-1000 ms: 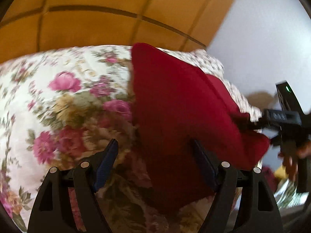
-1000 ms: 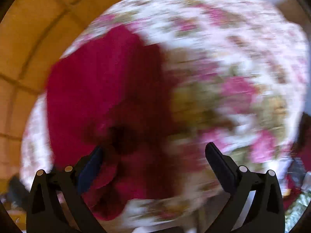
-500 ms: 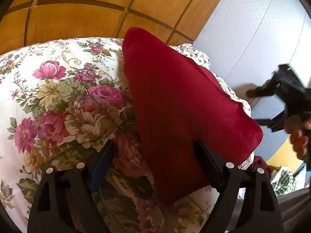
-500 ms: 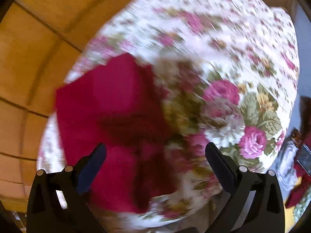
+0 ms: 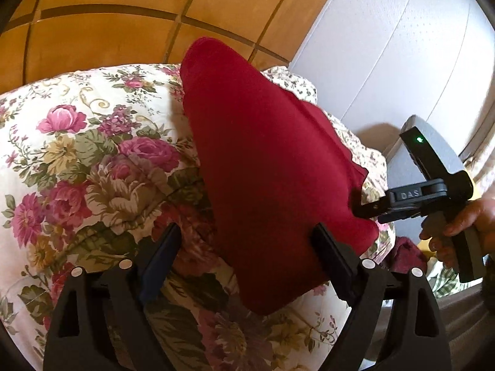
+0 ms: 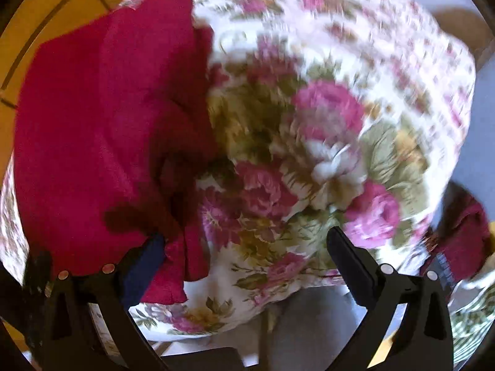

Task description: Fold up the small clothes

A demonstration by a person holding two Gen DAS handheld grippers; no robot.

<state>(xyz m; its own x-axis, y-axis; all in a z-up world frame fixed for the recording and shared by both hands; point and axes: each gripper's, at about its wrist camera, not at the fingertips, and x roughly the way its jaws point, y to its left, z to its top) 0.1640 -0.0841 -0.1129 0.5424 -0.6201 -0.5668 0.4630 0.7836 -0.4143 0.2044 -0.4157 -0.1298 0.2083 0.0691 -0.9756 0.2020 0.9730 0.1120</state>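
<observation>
A dark red folded garment [image 5: 266, 167] lies on the floral bedspread [image 5: 92, 154]. My left gripper [image 5: 247, 256] is open just above the garment's near end, which lies between its jaws, and holds nothing. The right gripper [image 5: 365, 207] shows in the left wrist view at the garment's right edge. In the right wrist view the garment [image 6: 102, 123] fills the left side and my right gripper [image 6: 244, 250] is open, its left finger at the garment's near corner. That view is blurred.
A wooden headboard [image 5: 123, 24] stands behind the bed. A white wall panel [image 5: 402, 61] is at the right. Another red cloth [image 6: 464, 238] and a green checked cloth [image 5: 445, 281] lie beyond the bed's right edge.
The right gripper has swung back in to the garment's right edge. The left gripper has lifted and tilted slightly; the garment lies as before.
</observation>
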